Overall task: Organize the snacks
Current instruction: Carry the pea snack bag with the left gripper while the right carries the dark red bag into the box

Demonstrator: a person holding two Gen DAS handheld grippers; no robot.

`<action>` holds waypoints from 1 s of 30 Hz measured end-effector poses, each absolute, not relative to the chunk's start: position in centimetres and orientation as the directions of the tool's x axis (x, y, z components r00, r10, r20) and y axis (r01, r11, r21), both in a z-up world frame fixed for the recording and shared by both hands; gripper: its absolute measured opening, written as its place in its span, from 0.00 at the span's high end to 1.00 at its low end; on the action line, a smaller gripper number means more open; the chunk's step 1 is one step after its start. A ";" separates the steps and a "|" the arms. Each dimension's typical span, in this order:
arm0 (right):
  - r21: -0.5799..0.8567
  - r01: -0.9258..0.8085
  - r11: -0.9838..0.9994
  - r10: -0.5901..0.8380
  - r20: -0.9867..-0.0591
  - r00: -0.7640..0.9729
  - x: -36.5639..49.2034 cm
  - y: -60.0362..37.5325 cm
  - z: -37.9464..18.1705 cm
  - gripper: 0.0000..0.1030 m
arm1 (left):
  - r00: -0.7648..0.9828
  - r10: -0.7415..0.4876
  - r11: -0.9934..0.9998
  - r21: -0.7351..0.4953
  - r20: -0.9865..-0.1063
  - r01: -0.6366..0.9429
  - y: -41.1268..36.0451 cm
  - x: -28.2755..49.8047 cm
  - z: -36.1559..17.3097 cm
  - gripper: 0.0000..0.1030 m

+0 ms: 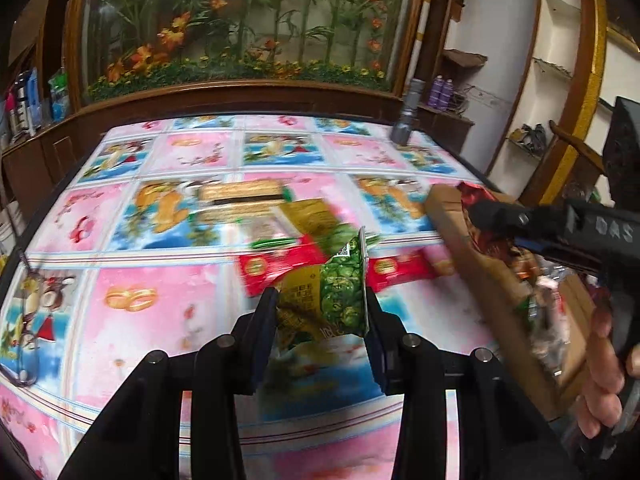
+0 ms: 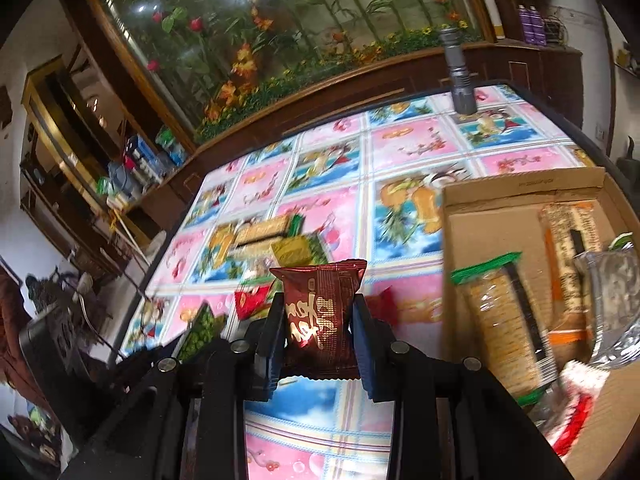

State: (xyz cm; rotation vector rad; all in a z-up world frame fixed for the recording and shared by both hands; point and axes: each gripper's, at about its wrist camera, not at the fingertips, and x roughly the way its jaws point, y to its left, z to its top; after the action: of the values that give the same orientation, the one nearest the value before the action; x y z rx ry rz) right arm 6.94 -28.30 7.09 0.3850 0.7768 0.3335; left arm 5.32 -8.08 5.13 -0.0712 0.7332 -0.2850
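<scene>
My left gripper (image 1: 322, 300) is shut on a green pea snack bag (image 1: 332, 292) and holds it above the patterned table (image 1: 168, 320). My right gripper (image 2: 318, 312) is shut on a dark red snack packet (image 2: 322, 312), just left of the cardboard box (image 2: 492, 200). In the left wrist view the right gripper (image 1: 476, 210) holds the red packet (image 1: 474, 196) at the box's near wall (image 1: 452, 220). The box holds cracker packs (image 2: 504, 320) and other snacks. On the table lie red packets (image 1: 280, 268), a gold-green packet (image 1: 304, 212) and a long cracker pack (image 1: 244, 192).
A grey flashlight (image 2: 460, 76) stands upright at the table's far right corner. A wooden cabinet with artificial flowers behind glass (image 1: 240, 40) runs along the table's far edge. Cluttered shelves (image 2: 132, 176) stand to the left.
</scene>
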 end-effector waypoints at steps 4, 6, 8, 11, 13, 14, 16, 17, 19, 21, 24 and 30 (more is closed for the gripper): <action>0.482 -0.072 0.873 0.379 -0.579 0.721 7.0 -32.3 8.1 0.67 | 0.691 -0.341 0.938 -0.182 -0.638 0.295 -11.8 4.9 5.9 0.62; 0.511 -0.032 0.859 0.366 -0.570 0.736 7.1 -34.8 8.1 0.67 | 0.676 -0.369 0.925 -0.185 -0.638 0.331 -14.0 4.7 6.0 0.62; 0.528 0.004 0.849 0.351 -0.569 0.744 7.2 -36.6 8.0 0.68 | 0.655 -0.403 0.909 -0.194 -0.639 0.369 -16.5 4.6 6.1 0.62; 0.556 0.046 0.830 0.349 -0.582 0.735 7.6 -39.1 7.3 0.68 | 0.628 -0.443 0.887 -0.210 -0.639 0.412 -19.3 4.2 6.2 0.62; 0.590 0.063 0.805 0.376 -0.590 0.715 8.0 -40.3 6.4 0.68 | 0.611 -0.463 0.873 -0.214 -0.642 0.438 -20.9 3.9 6.1 0.62; 0.597 0.064 0.800 0.387 -0.594 0.705 8.1 -40.5 6.0 0.68 | 0.600 -0.470 0.867 -0.213 -0.647 0.450 -21.7 3.9 5.9 0.62; 0.612 0.083 0.786 0.398 -0.605 0.689 8.5 -41.1 5.3 0.68 | 0.577 -0.479 0.858 -0.213 -0.661 0.467 -23.0 4.0 5.4 0.62; 0.612 0.092 0.785 0.398 -0.612 0.684 8.6 -41.2 5.1 0.68 | 0.569 -0.478 0.856 -0.209 -0.669 0.473 -23.7 3.9 5.1 0.62; 0.586 0.128 0.800 0.365 -0.645 0.671 8.6 -41.5 4.8 0.68 | 0.570 -0.474 0.853 -0.187 -0.672 0.488 -24.7 3.5 4.8 0.61; 0.545 0.182 0.818 0.307 -0.683 0.663 8.6 -42.0 4.5 0.68 | 0.555 -0.485 0.843 -0.191 -0.676 0.503 -25.4 3.3 4.6 0.61; 0.506 0.232 0.831 0.244 -0.706 0.665 8.3 -42.7 4.8 0.68 | 0.554 -0.483 0.841 -0.184 -0.678 0.509 -26.0 3.2 4.2 0.61; 0.471 0.271 0.839 0.208 -0.739 0.641 8.3 -43.2 4.3 0.68 | 0.547 -0.497 0.830 -0.186 -0.674 0.526 -26.2 3.2 4.0 0.61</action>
State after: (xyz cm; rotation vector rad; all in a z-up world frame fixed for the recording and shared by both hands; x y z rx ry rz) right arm 8.33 -43.19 4.31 0.5935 0.8880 -0.0386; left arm 3.24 -26.21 3.98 0.0396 0.7854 -0.6064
